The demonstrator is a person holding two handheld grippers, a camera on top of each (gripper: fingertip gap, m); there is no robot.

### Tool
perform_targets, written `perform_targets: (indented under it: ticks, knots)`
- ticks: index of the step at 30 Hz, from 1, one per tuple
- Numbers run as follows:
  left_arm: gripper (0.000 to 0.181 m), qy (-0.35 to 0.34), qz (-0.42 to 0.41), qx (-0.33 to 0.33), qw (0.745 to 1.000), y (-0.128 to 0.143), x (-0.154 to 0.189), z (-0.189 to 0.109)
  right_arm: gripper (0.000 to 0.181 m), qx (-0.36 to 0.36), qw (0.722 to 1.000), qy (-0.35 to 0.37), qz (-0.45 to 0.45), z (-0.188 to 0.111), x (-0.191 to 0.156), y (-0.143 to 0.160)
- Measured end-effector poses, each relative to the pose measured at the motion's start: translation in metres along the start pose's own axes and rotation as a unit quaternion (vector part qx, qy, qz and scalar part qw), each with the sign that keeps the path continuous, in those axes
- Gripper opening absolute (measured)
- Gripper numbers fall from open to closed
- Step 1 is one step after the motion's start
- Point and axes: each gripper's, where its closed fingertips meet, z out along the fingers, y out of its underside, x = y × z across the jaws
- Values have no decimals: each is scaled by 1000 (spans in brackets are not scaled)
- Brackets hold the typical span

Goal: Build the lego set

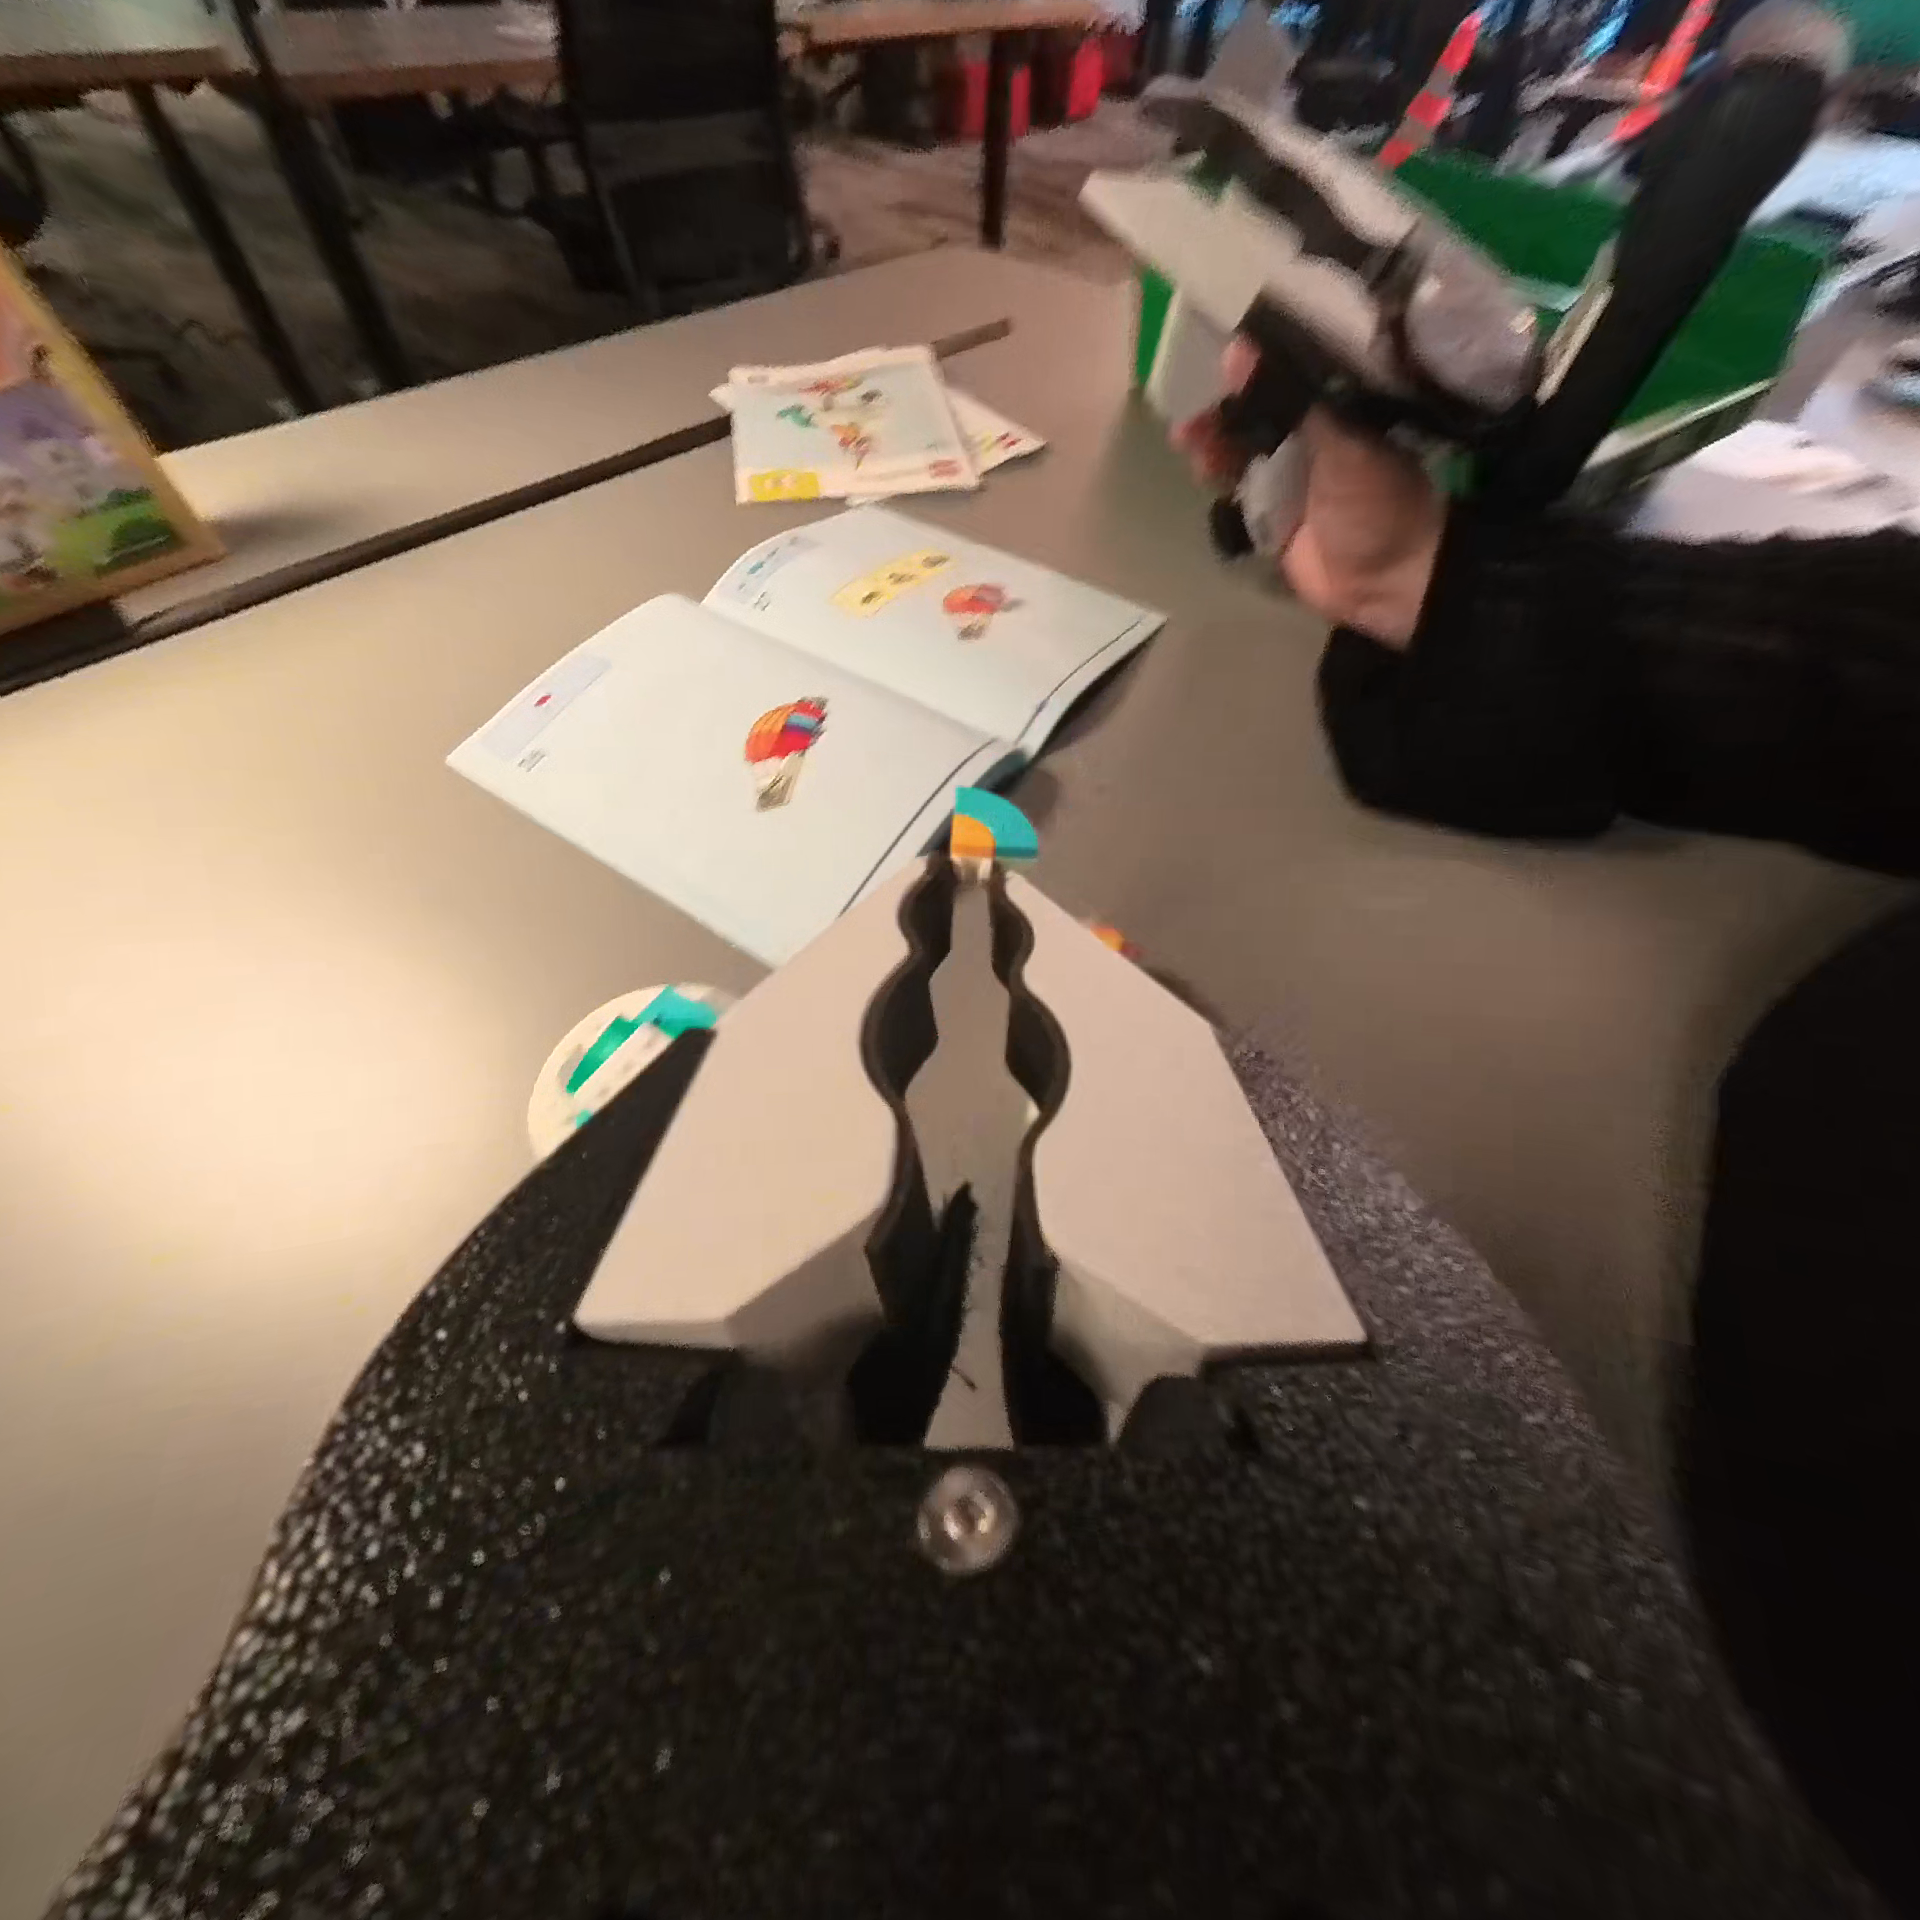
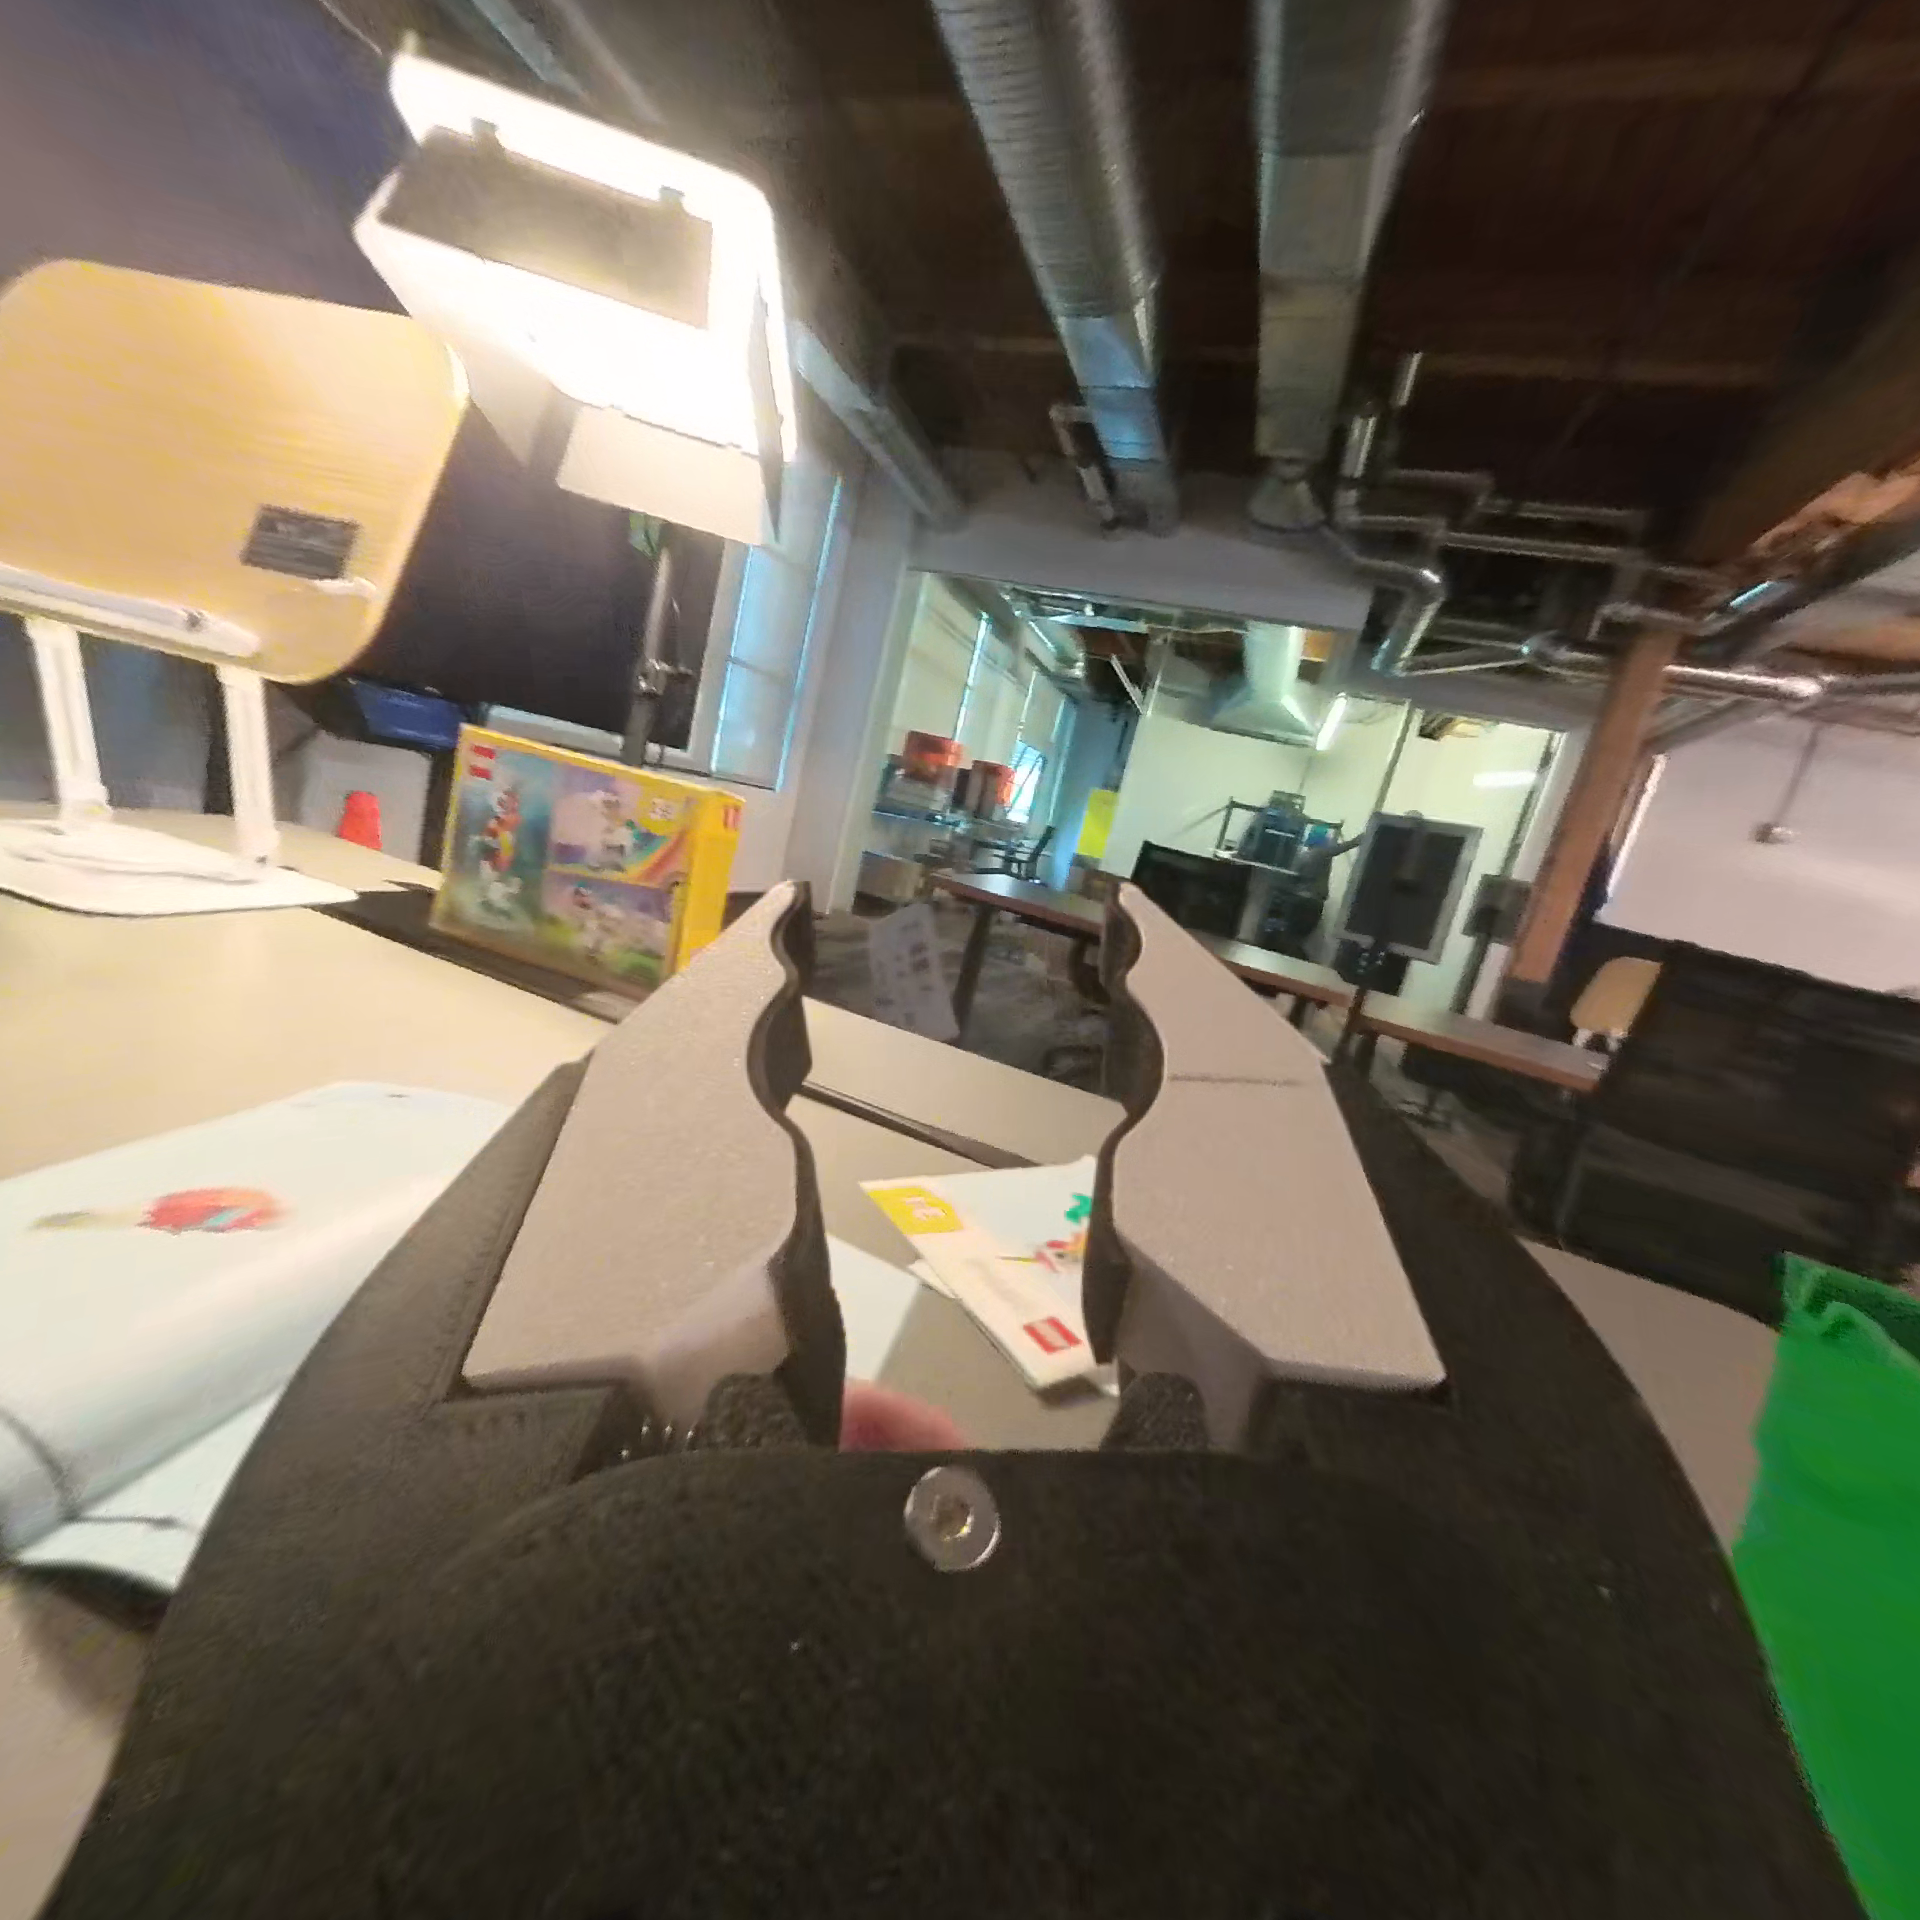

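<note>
On the grey surface [image 1: 260, 987] an open booklet [image 1: 790, 717] lies; just beside it, the left gripper [image 1: 968, 871] pinches a teal-orange piece [image 1: 992, 826] at its jaw tips. The right gripper [image 2: 956, 914] is spread, empty.

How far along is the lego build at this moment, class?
Done: a small teal-and-orange assembly exists. In hand: the left gripper pinches it beside the open instruction booklet. The right gripper is raised, open, empty. Left: a round white-and-teal piece still lies loose on the table.

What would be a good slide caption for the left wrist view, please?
Left gripper pinches a teal-orange Lego piece over the open booklet.
</note>
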Motion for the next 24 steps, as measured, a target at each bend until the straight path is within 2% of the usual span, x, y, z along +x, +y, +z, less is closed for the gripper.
perform_targets:
  ticks: [5, 7, 10, 24]
  knots:
    - [4, -88, 10, -63, 994, 39, -26, -17, 53, -11, 1000, 3, 7, 16, 16, 17]
    - [4, -129, 19, -85, 988, 52, -37, -26, 40, 3, 1000, 1, -11, 20, 19, 13]
    - [4, -184, 50, -137, 972, 71, -51, -37, 36, 8, 1000, -15, -14, 25, 16, 15]
    - [4, -167, 9, -207, 964, 100, -42, -33, 33, 3, 997, -74, -4, 25, -7, 19]
